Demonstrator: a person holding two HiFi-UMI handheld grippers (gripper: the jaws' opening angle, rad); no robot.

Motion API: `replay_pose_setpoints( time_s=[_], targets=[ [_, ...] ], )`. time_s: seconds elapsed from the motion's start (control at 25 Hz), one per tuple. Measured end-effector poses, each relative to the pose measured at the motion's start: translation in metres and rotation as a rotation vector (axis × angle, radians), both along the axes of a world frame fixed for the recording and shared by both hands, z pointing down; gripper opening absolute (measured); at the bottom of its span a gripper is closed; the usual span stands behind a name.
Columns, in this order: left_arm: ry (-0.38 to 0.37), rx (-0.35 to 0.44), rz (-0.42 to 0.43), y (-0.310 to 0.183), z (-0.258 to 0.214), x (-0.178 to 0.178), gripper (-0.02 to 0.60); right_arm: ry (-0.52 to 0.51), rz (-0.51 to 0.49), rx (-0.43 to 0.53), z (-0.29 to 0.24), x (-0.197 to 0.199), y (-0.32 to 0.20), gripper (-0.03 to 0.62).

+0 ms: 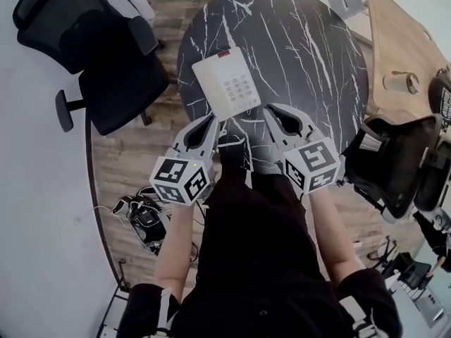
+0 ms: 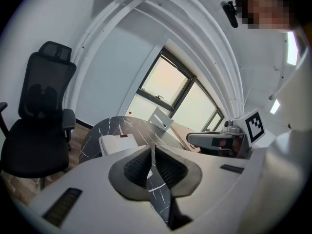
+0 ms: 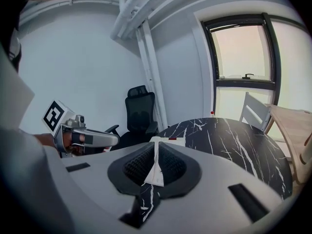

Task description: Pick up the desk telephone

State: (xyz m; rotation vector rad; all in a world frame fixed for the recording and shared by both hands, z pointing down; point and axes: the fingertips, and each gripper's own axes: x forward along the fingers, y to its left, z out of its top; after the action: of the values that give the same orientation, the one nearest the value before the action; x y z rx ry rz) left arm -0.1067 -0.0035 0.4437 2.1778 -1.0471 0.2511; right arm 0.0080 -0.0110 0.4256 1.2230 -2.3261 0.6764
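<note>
The white desk telephone (image 1: 227,84) lies on the near left part of a round black marble table (image 1: 303,55), keypad up, a red mark at its far edge. My left gripper (image 1: 214,120) hangs shut just short of the phone's near left corner, nothing between its jaws. My right gripper (image 1: 270,111) is also shut and empty, just off the phone's near right corner. In the left gripper view the telephone (image 2: 117,143) sits beyond the closed tips (image 2: 152,152). In the right gripper view the telephone (image 3: 165,141) shows past the closed tips (image 3: 156,150).
A black office chair (image 1: 99,55) stands left of the table on the wood floor. A light wooden table (image 1: 402,55) and a dark chair (image 1: 394,160) are at the right. Cables and a device (image 1: 144,217) lie on the floor at lower left.
</note>
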Motion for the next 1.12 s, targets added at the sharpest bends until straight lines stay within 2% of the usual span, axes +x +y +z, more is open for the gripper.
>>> replay_pose_setpoints(
  time_s=[0.2, 0.32, 0.72, 0.88, 1.12],
  targets=[
    [0.003, -0.046, -0.007, 0.003, 0.020, 0.006, 0.017, -0.002, -0.017, -0.035, 0.022, 0.001, -0.005, 0.032],
    [0.029, -0.098, -0.028, 0.004, 0.032, 0.008, 0.019, 0.009, -0.036, -0.057, 0.039, 0.001, -0.008, 0.032],
    [0.009, -0.178, -0.081, -0.007, 0.068, 0.001, 0.086, 0.031, -0.082, -0.149, 0.089, -0.001, -0.025, 0.037],
    [-0.001, -0.210, -0.092, -0.012, 0.086, -0.001, 0.107, 0.044, -0.106, -0.213, 0.114, -0.002, -0.031, 0.084],
    [0.014, -0.264, -0.132, -0.021, 0.114, -0.004, 0.188, 0.064, -0.107, -0.261, 0.142, 0.003, -0.043, 0.126]
  ],
)
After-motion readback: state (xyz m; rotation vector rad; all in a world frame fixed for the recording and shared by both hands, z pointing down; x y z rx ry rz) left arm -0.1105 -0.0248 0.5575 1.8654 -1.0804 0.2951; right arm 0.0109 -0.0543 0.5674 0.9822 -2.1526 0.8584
